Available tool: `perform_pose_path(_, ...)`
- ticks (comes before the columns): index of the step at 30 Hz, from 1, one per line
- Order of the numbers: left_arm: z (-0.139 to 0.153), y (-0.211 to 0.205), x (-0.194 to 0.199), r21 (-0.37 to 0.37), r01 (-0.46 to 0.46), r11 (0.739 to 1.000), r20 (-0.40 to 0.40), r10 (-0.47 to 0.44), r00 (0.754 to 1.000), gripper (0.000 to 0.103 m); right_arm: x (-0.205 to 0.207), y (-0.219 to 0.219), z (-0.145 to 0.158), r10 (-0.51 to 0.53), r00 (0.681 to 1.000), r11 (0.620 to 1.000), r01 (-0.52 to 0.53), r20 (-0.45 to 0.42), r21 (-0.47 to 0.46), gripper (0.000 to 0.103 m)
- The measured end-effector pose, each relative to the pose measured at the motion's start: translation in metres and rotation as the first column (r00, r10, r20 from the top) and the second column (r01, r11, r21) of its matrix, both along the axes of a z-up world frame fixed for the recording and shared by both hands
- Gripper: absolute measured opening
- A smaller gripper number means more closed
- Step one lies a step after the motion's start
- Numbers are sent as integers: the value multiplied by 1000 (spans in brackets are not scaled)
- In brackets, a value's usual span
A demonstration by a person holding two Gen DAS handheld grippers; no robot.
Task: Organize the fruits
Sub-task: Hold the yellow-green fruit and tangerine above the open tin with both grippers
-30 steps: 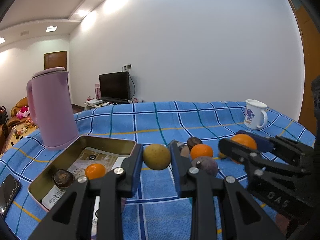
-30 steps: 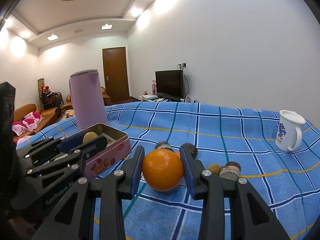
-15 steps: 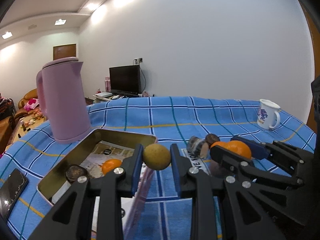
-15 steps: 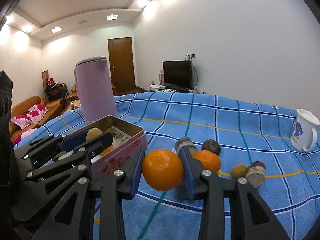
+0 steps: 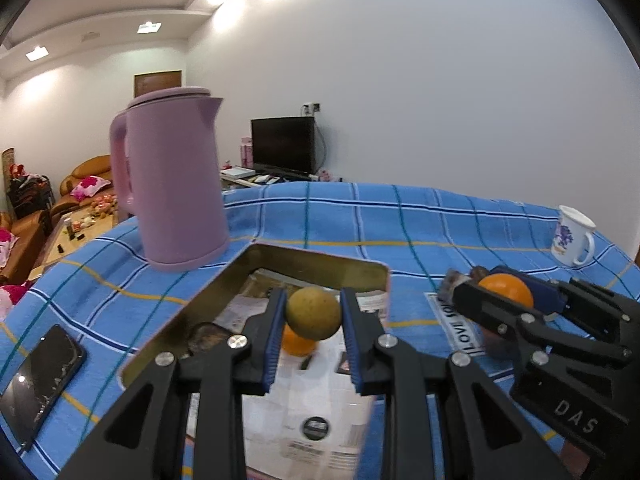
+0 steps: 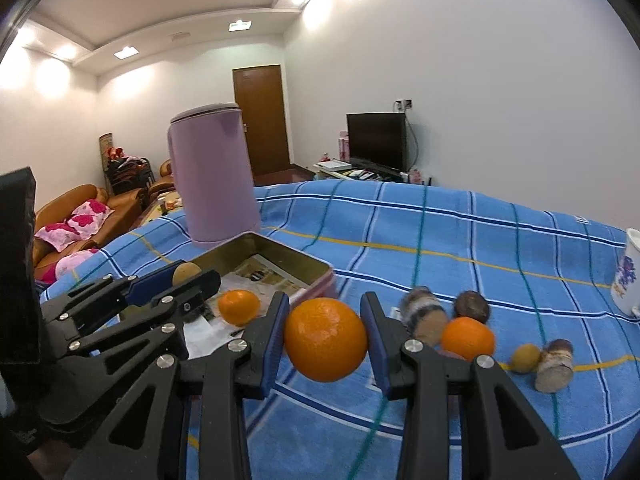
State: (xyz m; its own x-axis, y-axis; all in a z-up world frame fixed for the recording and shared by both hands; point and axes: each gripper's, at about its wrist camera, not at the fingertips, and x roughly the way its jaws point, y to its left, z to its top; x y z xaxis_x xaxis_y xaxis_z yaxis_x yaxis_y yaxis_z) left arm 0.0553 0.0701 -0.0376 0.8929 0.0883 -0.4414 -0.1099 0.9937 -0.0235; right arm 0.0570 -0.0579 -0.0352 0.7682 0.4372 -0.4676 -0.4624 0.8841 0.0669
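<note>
My left gripper (image 5: 313, 312) is shut on a yellow-green round fruit (image 5: 314, 320) and holds it above the inside of the open gold tin (image 5: 320, 259). In the tin lie a small orange (image 5: 298, 345) and a dark fruit (image 5: 208, 336) on printed paper. My right gripper (image 6: 325, 320) is shut on a large orange (image 6: 326, 339), in the air just right of the tin (image 6: 306, 259). Each gripper also shows in the other's view: the right one (image 5: 508, 289), the left one (image 6: 188, 276). On the cloth to the right lie another orange (image 6: 467, 338), a dark fruit (image 6: 472, 306) and a small yellow fruit (image 6: 526, 358).
A tall pink kettle (image 5: 176, 188) stands right behind the tin. A phone (image 5: 40, 376) lies at the left table edge. A white mug (image 5: 572, 236) stands at the far right. Two small jar-like rolls (image 6: 424, 314) (image 6: 556, 364) lie among the loose fruit on the blue checked cloth (image 6: 440, 240).
Both grippers have moved left toward the tin with their fruit. The yellow-green fruit, earlier over the cloth right of the tin, now hangs over its inside. The orange has come up to the tin's right wall.
</note>
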Motion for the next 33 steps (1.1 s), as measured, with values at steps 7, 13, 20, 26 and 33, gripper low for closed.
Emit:
perform_pose_path(7,-2,32,0,-6,-55,998,-15,55,998,28,9,22,-1,38,999,999,-38,16,15,39)
perform_pose_path(13,-4,49,1,-6,-96,995,-28,95,995,28,10,44,-1,100,994,995,-101,38,21,39)
perform_pose_path(20,-5,60,1,0,-122,993,-45,122,992,28,8,59,-6,174,984,985,-174,37,15,39)
perform_pose_path(26,-7,60,4,8,-125,992,-58,125,990,28,5,66,-8,202,978,979,-202,44,-2,39)
perform_pose_path(33,-10,66,10,-31,-112,993,-93,109,990,28,8,71,-10,219,975,976,-219,22,-6,39)
